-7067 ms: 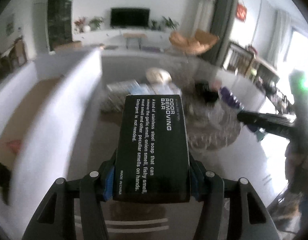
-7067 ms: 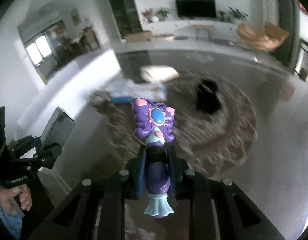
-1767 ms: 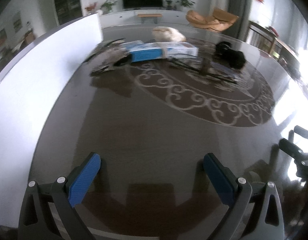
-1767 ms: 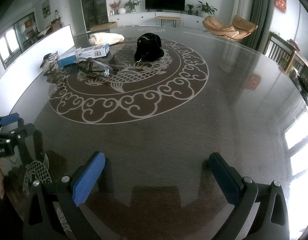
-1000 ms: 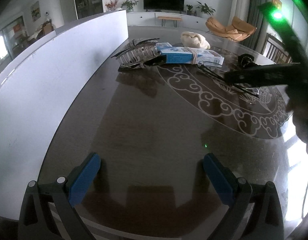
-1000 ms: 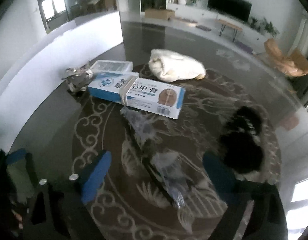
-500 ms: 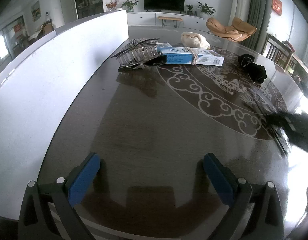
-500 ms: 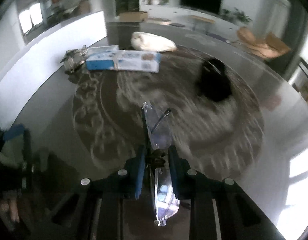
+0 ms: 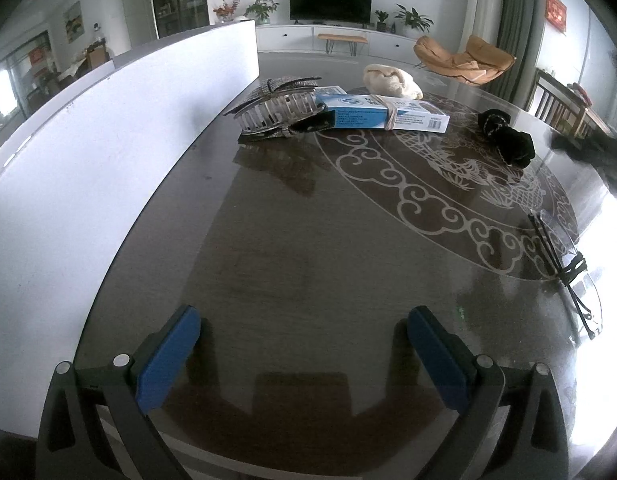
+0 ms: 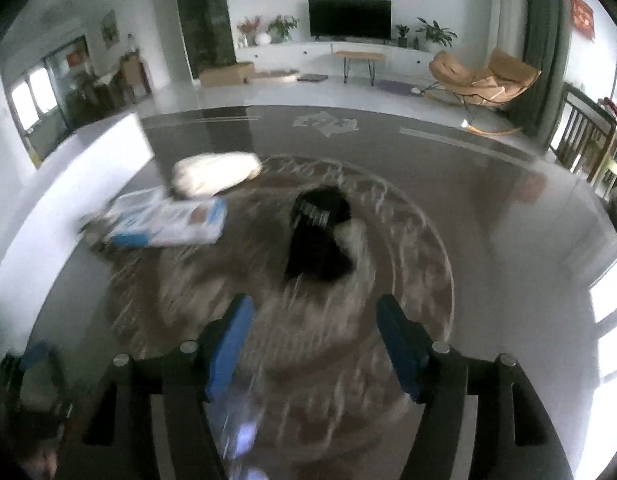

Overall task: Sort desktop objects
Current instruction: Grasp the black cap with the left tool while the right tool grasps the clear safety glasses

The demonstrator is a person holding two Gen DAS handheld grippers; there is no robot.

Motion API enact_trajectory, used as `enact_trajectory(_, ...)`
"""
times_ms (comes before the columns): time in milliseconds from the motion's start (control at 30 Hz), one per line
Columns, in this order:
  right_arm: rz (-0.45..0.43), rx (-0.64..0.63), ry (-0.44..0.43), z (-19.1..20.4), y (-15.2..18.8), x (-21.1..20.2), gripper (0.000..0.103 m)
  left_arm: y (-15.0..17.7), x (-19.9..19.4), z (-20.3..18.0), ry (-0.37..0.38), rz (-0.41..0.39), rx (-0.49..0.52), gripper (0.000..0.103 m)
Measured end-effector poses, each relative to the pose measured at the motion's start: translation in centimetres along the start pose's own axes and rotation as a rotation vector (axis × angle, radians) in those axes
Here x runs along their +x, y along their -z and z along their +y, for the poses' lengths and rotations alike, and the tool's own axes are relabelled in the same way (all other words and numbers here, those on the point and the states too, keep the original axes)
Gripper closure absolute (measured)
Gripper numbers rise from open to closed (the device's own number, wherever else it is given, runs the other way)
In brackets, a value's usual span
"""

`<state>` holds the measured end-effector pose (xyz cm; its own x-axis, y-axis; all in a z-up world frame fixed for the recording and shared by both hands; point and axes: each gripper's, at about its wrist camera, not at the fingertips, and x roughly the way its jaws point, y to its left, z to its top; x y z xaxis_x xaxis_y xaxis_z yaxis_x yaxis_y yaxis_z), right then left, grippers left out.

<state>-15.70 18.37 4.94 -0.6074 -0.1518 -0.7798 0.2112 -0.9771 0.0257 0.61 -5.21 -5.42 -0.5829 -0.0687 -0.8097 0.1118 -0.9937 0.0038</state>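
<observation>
Nearest in the left wrist view, the left gripper is seen with its blue-padded fingers spread wide and nothing between them, held low over the dark glossy surface. A white partition is seen running along the left edge of that surface. To the right, clear glasses with thin dark arms are seen lying flat on the surface near its bright right edge, over the pale scrollwork ring. Farther off, a silvery hair claw is seen touching the near end of a blue and white box bound with a rubber band; a cream cloth bundle lies just behind the box, and a black fuzzy item sits well to the right of it. At the right edge a dark blurred shape is partly seen; what it is cannot be told. In the right wrist view, much blurred, the right gripper is shown with its fingers released, having just been opening, and nothing is gripped between them. A blurred clear shape is seen low at the left finger base; whether it is the glasses cannot be told. Beyond the fingers the black fuzzy item is seen, with the box and the cloth bundle farther off to the left.
</observation>
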Motion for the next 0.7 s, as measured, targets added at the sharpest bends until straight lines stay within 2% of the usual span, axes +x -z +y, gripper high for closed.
enact_trajectory(100,0.049,-0.041,0.042,0.6,-3.3,4.1,0.038,0.0,0.0,0.0,0.001,0.0,-0.001,0.0)
enact_trajectory(167,0.102,-0.048,0.04,1.1,-4.5,6.8,0.038,0.1,-0.1,0.0,0.001,-0.001,-0.001,0.0)
enact_trajectory(200,0.124,-0.059,0.033,1.6,-4.9,7.9,0.044,0.1,-0.1,-0.1,0.001,-0.001,-0.001,0.0)
enact_trajectory(233,0.135,-0.086,0.029,2.3,-5.0,8.6,0.06,0.1,-0.1,-0.1,0.0,-0.001,-0.001,0.0)
enact_trajectory(267,0.136,-0.118,0.042,3.1,-4.9,8.9,0.07,0.0,-0.1,-0.1,0.0,-0.001,-0.001,0.0)
enact_trajectory(300,0.127,-0.161,0.036,4.3,-4.5,8.8,0.071,0.1,-0.1,-0.1,0.001,-0.001,-0.001,0.0)
enact_trajectory(467,0.131,-0.266,-0.108,10.1,-0.8,5.9,0.071,0.0,0.0,-0.1,-0.002,-0.001,-0.004,0.0)
enact_trajectory(600,0.169,-0.297,-0.274,14.9,3.4,2.8,0.071,0.0,0.0,-0.1,-0.001,0.0,-0.004,0.0)
enact_trajectory(667,0.174,-0.304,-0.326,16.6,4.9,2.0,0.066,0.1,-0.1,0.0,0.002,0.007,-0.001,0.0)
enact_trajectory(700,0.173,-0.296,-0.351,16.9,5.2,1.6,0.054,0.1,-0.3,0.0,0.01,0.019,-0.003,0.0)
